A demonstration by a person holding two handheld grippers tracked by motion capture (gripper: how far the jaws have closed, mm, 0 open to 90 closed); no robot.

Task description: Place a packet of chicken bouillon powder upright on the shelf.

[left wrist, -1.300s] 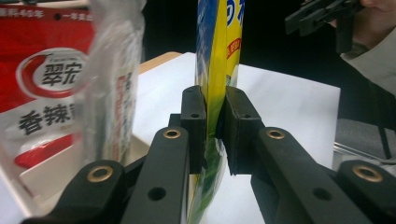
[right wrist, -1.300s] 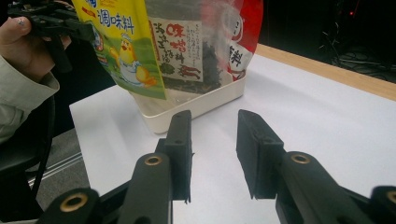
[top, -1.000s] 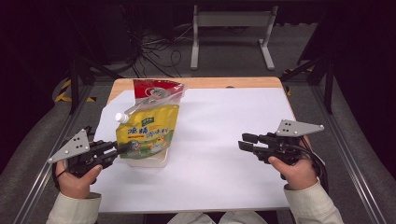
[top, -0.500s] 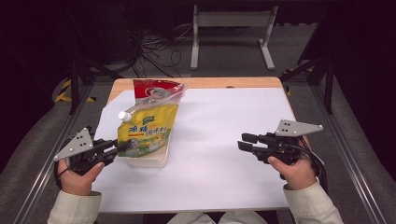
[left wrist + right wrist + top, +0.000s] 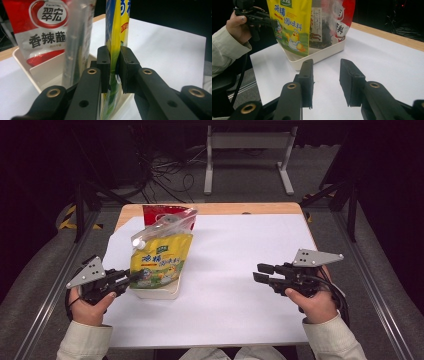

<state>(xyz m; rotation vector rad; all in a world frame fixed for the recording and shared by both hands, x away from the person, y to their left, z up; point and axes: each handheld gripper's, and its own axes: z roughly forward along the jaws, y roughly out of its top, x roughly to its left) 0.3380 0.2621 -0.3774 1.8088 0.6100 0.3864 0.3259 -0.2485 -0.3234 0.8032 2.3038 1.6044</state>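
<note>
The left gripper [image 5: 115, 62] is clamped on the lower side edge of the yellow seasoning pouch [image 5: 159, 260], which stands upright in the near end of the white tray [image 5: 165, 292] at the left of the surface [image 5: 240, 270]. The pouch's long axis runs vertically, its white spout [image 5: 138, 241] tilted toward the upper left. The gripper reaches in level from the tray's left side, so the free way out is probably straight up. Just behind the pouch in the same tray stand 2 more packs: a clear bag [image 5: 77, 37] and a red sauce packet [image 5: 167, 212]. The right gripper [image 5: 262, 274] rests well apart at the right, jaws apart and holding nothing, with bare white surface between it and the tray.
</note>
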